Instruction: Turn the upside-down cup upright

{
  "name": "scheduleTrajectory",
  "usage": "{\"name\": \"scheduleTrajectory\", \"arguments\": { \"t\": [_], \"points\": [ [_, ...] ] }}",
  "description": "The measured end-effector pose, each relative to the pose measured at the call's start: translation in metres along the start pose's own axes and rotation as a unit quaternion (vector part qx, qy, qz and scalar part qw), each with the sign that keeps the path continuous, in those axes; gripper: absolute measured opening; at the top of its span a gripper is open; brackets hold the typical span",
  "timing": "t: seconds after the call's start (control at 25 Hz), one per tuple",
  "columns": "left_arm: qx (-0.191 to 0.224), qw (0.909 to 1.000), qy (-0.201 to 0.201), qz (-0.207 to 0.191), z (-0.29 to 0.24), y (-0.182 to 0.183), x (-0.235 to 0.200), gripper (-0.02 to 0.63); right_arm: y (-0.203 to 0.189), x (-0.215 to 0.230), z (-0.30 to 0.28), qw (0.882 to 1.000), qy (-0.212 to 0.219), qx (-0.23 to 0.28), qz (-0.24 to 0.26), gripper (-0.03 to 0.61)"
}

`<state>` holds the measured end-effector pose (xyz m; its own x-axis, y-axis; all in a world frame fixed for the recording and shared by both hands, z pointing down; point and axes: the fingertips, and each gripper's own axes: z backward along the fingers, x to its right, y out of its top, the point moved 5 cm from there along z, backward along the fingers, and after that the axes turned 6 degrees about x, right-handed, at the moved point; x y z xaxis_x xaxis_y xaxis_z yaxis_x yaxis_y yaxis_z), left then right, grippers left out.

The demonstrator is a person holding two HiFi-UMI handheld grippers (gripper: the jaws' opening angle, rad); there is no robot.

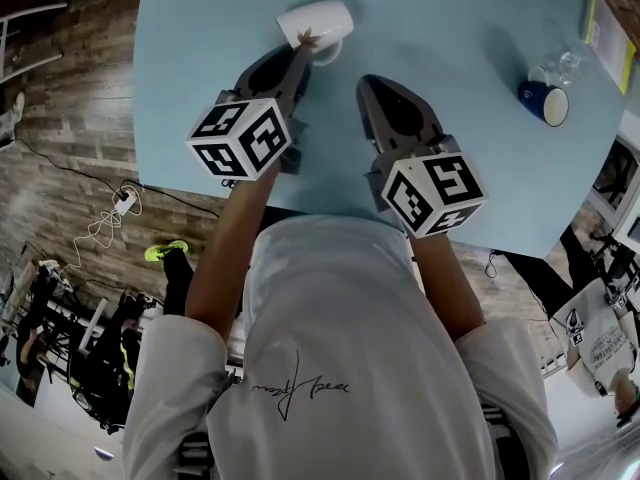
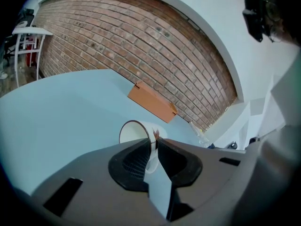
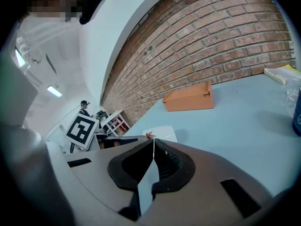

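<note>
On the light-blue table (image 1: 450, 28), toward its far edge from the person, the white cup (image 1: 315, 20) was found tipped onto its side, neither inverted nor upright, with its open mouth facing the person's left. Whether it rested on the surface or hung just above it could not be settled.

The left gripper (image 1: 303, 46) reached forward to the cup. Its own view showed the jaws drawn narrow and clamped on a white part of the cup (image 2: 133, 131) at the near side (apparently the handle), with the round rim visible just beyond the tips (image 2: 155, 142).

The right gripper (image 1: 368, 83) was positioned beside the left one, slightly nearer the person and apart from the cup. Its jaws (image 3: 153, 142) were pressed together with nothing between them, and the cup (image 3: 160, 133) was visible just past its tips.

Other items noted: an orange-brown box (image 2: 151, 101) lay near the brick wall (image 2: 141, 46). A blue mug (image 1: 545, 101) lay on its side and a clear glass (image 1: 568, 65) stood together at the person's far right, well apart from the cup.
</note>
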<state>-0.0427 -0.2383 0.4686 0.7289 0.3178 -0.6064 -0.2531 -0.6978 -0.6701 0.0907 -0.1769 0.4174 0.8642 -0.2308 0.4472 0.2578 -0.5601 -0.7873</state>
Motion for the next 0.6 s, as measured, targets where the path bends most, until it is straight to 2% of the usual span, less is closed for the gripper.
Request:
{"name": "scheduleTrajectory", "arguments": {
  "t": [0.44,0.6],
  "points": [
    [0.011,0.9986,-0.023,0.047,0.004,-0.008,0.002,0.037,0.000,-0.001,0.004,1.000,-0.002,0.007,-0.001,0.021],
    [0.007,0.9985,-0.028,0.046,0.006,-0.008,0.004,0.034,0.003,-0.001,0.009,1.000,-0.008,0.016,-0.003,0.022]
  ]
}}
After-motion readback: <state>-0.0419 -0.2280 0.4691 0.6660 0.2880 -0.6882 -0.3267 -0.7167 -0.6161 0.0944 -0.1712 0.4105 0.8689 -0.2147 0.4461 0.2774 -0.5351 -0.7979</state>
